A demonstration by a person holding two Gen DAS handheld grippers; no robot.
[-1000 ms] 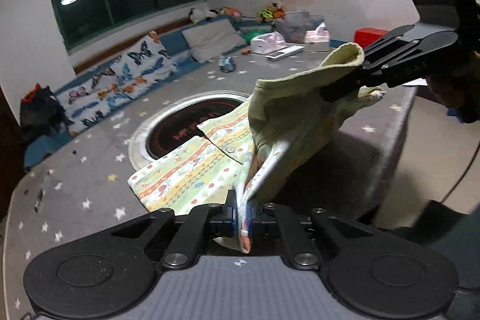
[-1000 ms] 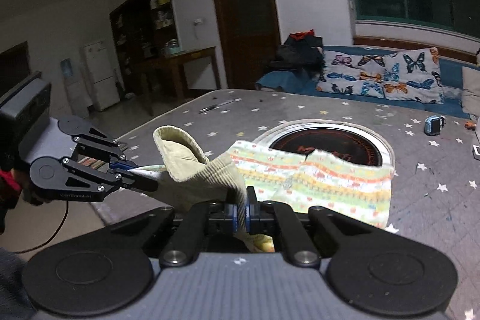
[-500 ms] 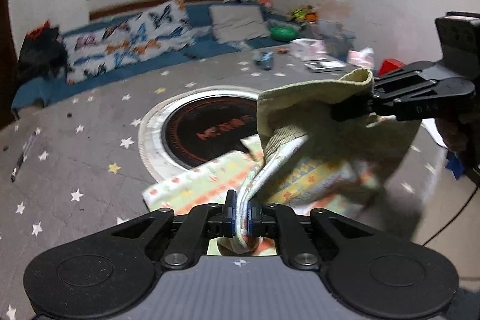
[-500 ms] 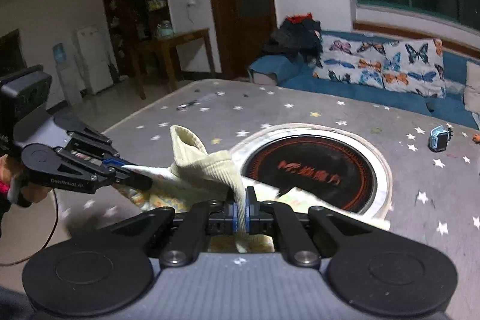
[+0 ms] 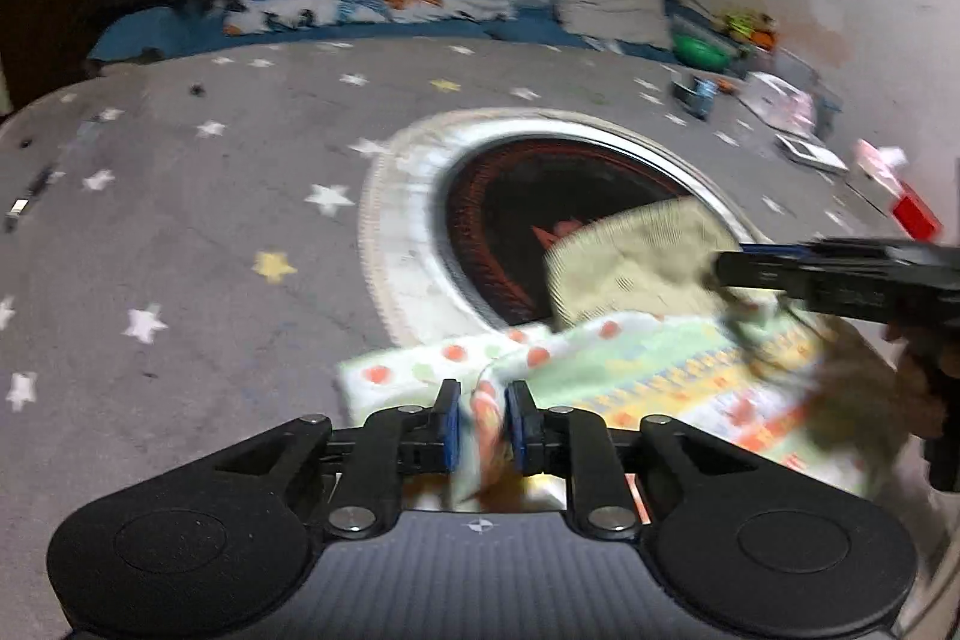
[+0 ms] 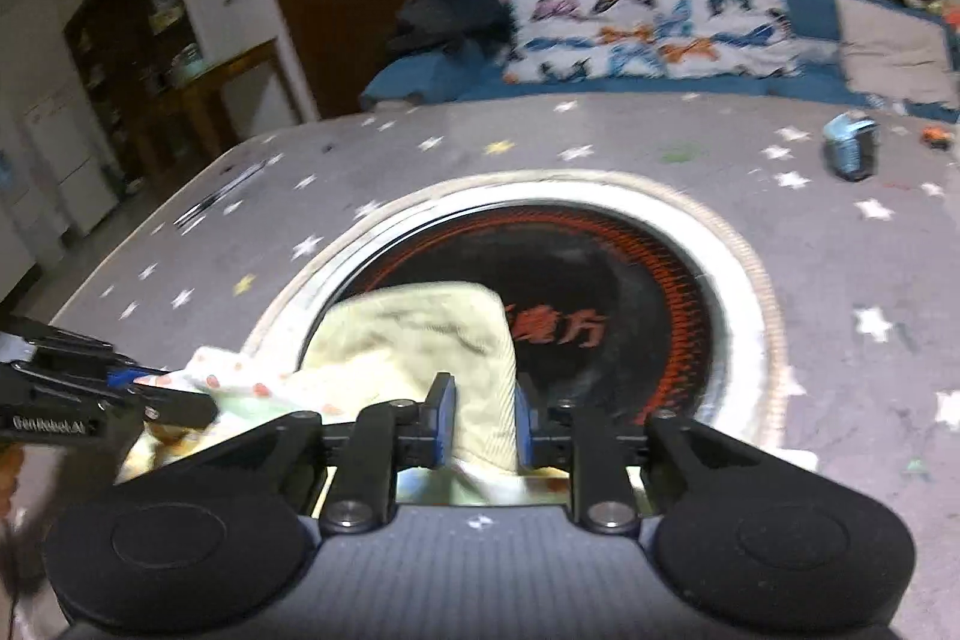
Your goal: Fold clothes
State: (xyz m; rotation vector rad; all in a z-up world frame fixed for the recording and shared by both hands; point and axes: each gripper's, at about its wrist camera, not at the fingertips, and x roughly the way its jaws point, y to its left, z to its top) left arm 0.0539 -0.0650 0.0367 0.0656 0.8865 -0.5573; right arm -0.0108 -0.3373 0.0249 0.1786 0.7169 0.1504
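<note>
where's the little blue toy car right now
In the right wrist view the blue toy car sits on the grey star-patterned table, upper right, beyond the round black hotplate and just short of the blue bench cushions.

The right gripper points down at a grey star-printed cover; its jaws are opening, and the pale yellow ribbed hem of a patterned garment is between them; the left gripper is at the left edge, touching the garment; a round black cooktop lies beyond.
</note>
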